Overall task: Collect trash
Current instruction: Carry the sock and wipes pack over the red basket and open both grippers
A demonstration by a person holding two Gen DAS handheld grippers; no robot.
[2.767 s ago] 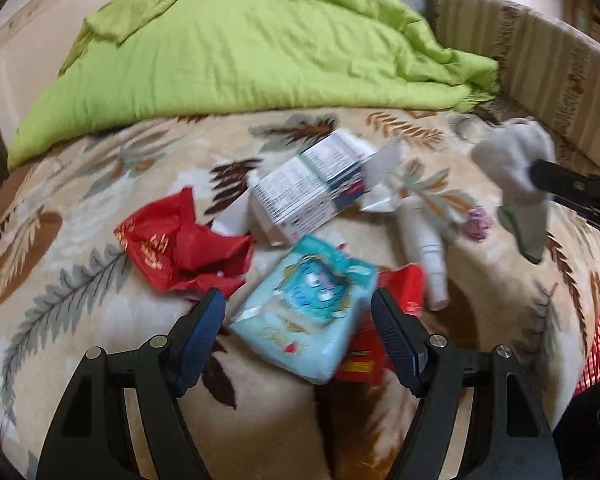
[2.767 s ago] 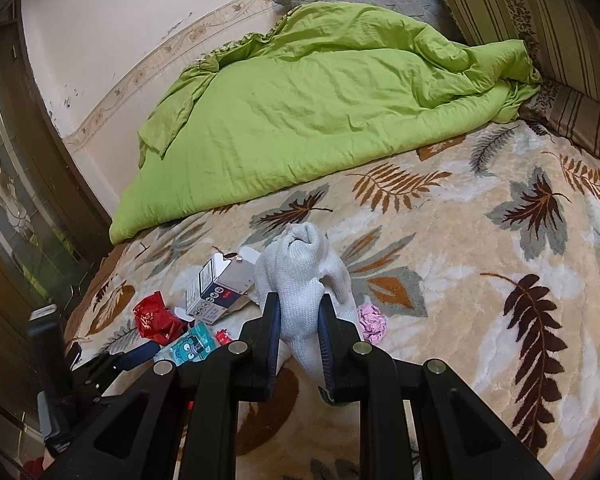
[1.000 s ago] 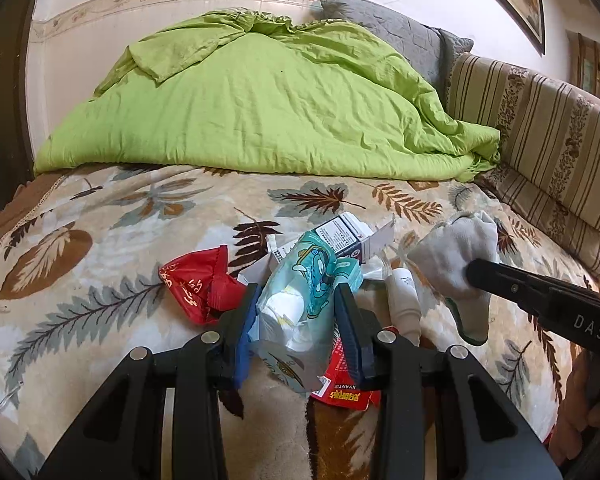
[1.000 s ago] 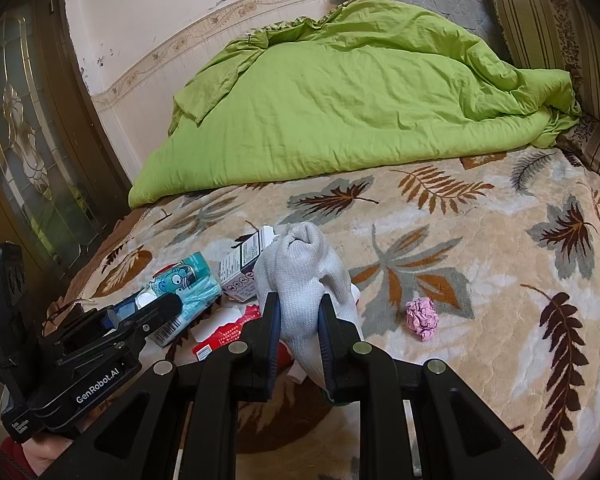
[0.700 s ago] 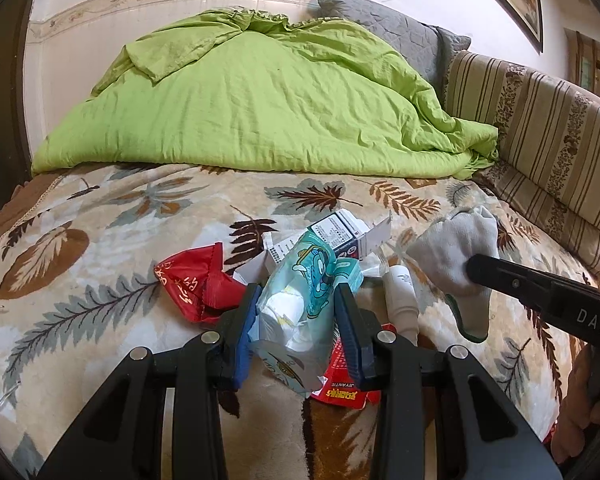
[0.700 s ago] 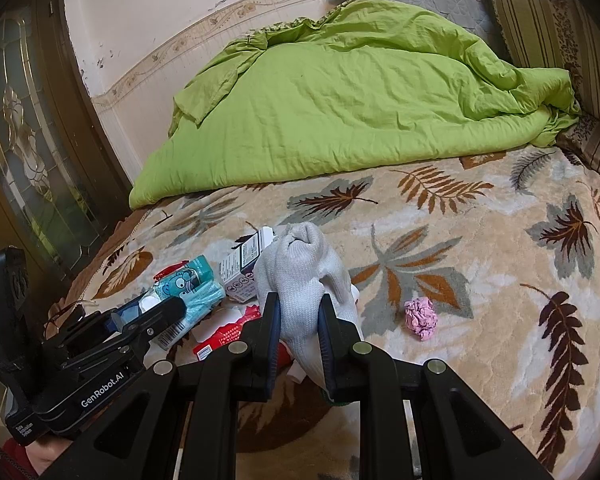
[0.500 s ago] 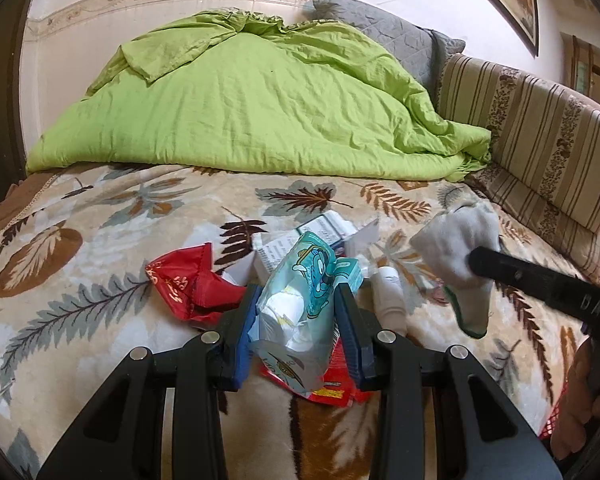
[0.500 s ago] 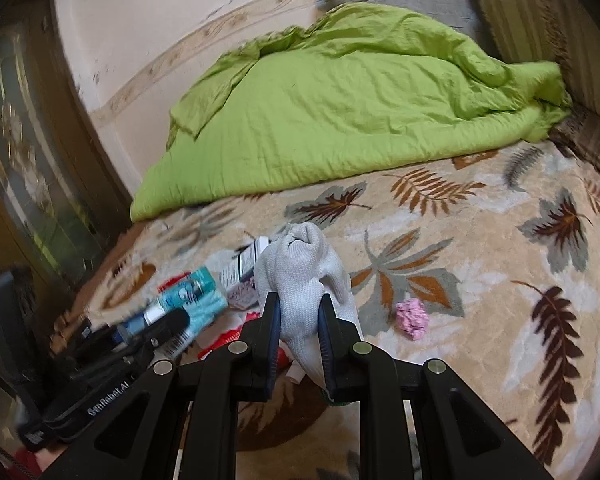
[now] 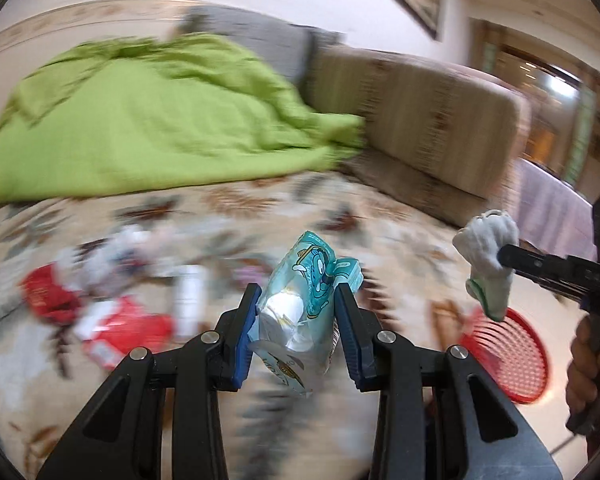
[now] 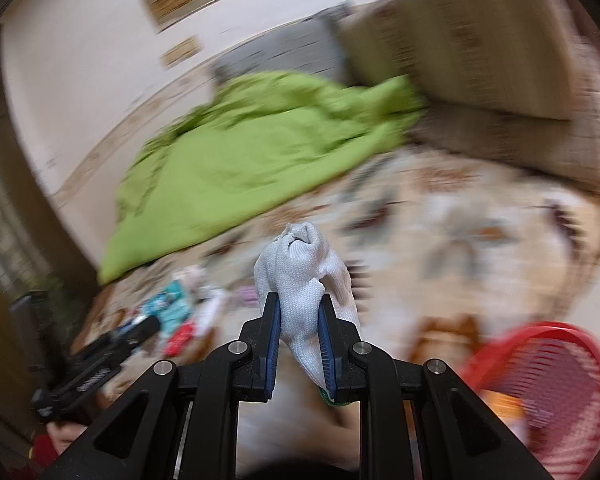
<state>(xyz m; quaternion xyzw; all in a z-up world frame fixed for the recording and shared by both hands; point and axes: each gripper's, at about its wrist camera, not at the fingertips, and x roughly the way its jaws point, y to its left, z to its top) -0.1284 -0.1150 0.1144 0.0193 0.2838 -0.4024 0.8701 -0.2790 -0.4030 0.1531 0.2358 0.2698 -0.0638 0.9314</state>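
the bed with its leaf-print blanket carries a green duvet at the back. a red mesh basket sits beyond the bed edge at right. scattered trash remains on the blanket, blurred. the left gripper is clamped on a teal wipes packet, held clear of the blanket. the right gripper is clamped on a white sock, near the basket.

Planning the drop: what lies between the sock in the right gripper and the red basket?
Nothing: in the left wrist view the white sock hangs just above the red basket's rim, open air between.
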